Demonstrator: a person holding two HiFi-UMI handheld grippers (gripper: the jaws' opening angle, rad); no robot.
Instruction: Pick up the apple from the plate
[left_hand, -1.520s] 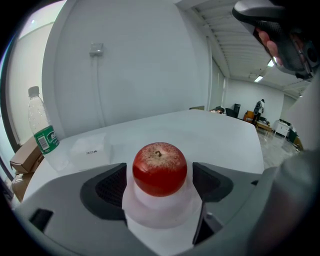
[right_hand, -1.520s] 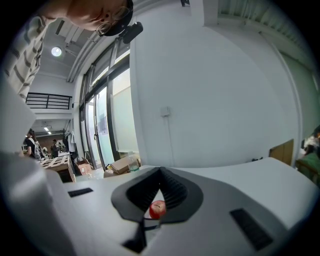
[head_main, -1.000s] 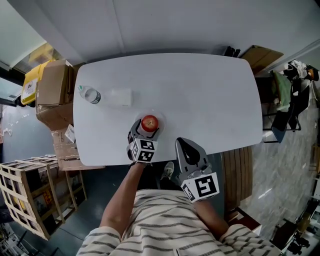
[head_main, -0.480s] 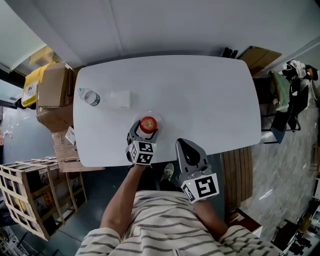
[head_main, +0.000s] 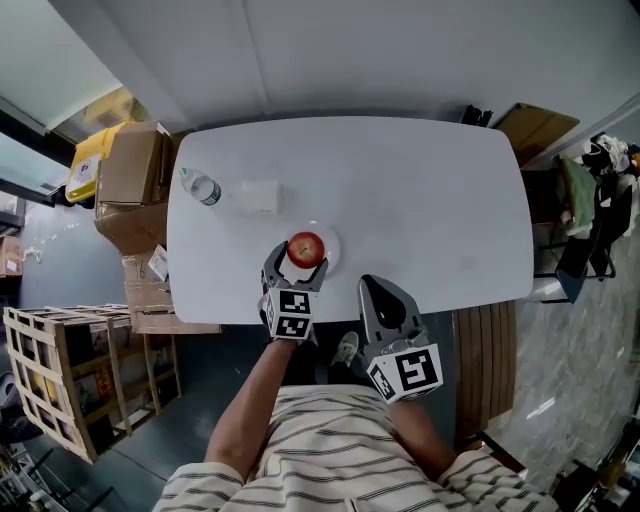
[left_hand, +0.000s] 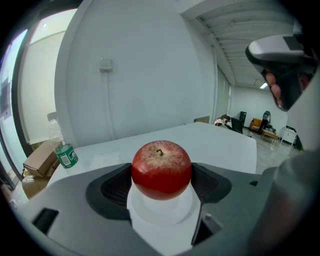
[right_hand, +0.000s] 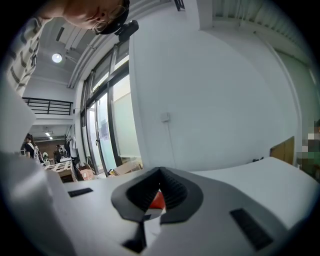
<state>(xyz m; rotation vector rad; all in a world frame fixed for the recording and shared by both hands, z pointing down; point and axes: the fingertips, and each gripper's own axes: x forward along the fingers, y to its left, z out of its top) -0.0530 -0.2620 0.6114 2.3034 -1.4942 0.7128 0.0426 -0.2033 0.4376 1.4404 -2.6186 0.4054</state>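
A red apple (head_main: 306, 248) (left_hand: 161, 170) sits over a small white plate (head_main: 331, 240) (left_hand: 160, 212) near the front edge of the white table (head_main: 420, 190). My left gripper (head_main: 298, 257) (left_hand: 161, 176) reaches in from the front edge, and its dark pads (left_hand: 112, 187) press on both sides of the apple. I cannot tell whether the apple still rests on the plate. My right gripper (head_main: 373, 284) (right_hand: 160, 172) hangs at the table's front edge to the right, its jaws together and holding nothing. A sliver of the apple's red shows through a small gap in those jaws.
A clear water bottle (head_main: 203, 188) (left_hand: 65, 152) with a green label and a flat white pack (head_main: 258, 196) stand at the table's left. Cardboard boxes (head_main: 135, 170) and a wooden crate (head_main: 60, 380) sit on the floor to the left. A wooden bench (head_main: 485, 350) stands at the right.
The head camera has shifted, so the whole scene sits a little lower and to the right. Both grippers keep their places relative to the apple and the table.
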